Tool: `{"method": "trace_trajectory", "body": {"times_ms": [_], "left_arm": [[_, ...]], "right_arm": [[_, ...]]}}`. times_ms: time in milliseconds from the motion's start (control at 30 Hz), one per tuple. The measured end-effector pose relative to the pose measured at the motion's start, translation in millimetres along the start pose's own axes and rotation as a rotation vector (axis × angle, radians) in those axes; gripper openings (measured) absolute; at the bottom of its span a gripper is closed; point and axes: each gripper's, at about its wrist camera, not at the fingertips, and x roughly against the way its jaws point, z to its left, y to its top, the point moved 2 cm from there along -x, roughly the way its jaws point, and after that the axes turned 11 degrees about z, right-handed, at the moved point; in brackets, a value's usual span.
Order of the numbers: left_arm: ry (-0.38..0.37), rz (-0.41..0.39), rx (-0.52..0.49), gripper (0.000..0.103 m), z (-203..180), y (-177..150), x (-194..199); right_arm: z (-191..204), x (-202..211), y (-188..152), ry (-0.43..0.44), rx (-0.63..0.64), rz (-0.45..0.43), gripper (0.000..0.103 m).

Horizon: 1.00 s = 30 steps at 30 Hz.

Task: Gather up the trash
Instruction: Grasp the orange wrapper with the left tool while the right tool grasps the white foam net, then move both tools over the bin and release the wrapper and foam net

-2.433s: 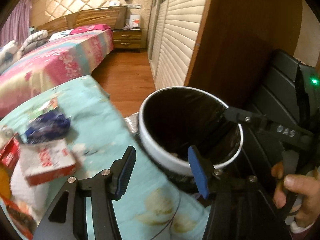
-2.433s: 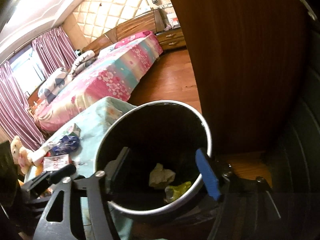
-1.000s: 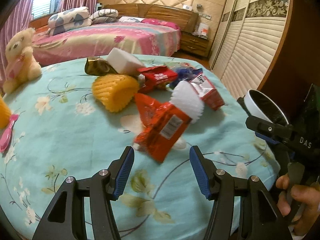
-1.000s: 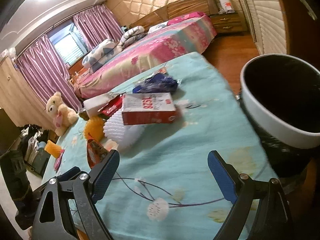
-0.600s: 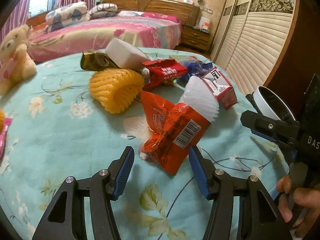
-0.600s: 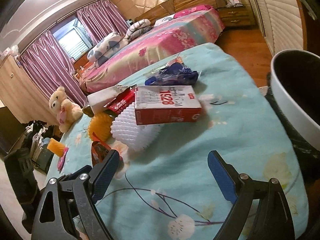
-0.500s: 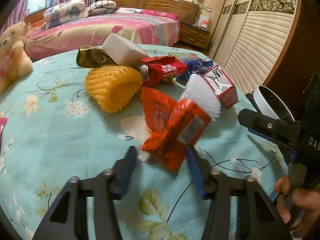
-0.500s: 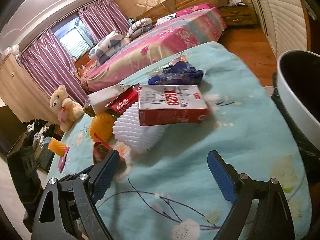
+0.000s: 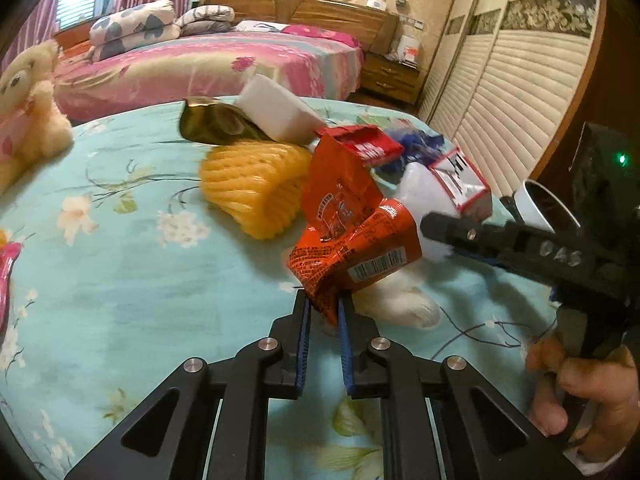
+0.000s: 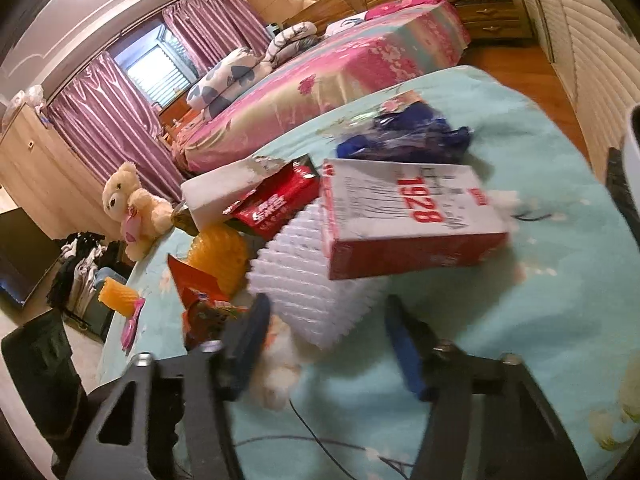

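Left claw (image 9: 323, 309): now clamped on orange wrapper (image 9: 352, 236) | right claw (image 10: 328, 332): closing around white foam net (image 10: 316, 284)

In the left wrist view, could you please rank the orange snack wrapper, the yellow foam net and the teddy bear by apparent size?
1. orange snack wrapper, nearest the camera.
2. yellow foam net, close behind it in size.
3. teddy bear, unsure: cut off by the frame edge.

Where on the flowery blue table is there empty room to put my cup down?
The tablecloth is bare between the teddy bear and the yellow foam net, nearer the left claw. Another bare strip lies between the red-and-white box and the bin rim. The middle is crowded with wrappers.
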Motion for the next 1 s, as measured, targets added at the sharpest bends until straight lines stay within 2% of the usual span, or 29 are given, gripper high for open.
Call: {"method": "trace_trajectory", "body": {"times_ms": [67,100,167,600,1000], "left_arm": [[0.002,-0.001,0.008,0.011,3.7,-2.1,1.2],[0.002,-0.001,0.010,0.011,2.4,-1.6,0.8],[0.001,-0.003,0.011,0.011,0.1,-2.5,0.6],[-0.030,-0.019,-0.031,0.011,-23.1,-3.9,6.7],[-0.077,-0.007,-0.137,0.011,-75.0,-4.9,1.2]], "right_arm": [[3.3,-2.9,-0.4,-0.001,0.011,0.006,0.030],[6.0,-1.7,-2.1,-0.003,0.025,0.001,0.019],[9.4,1.7,-6.4,0.009,0.041,0.003,0.013],[11.7,53.3,-37.9,0.053,0.074,-0.045,0.011],[-31.7,95.1,-61.4,-0.002,-0.019,-0.104,0.010]]}}
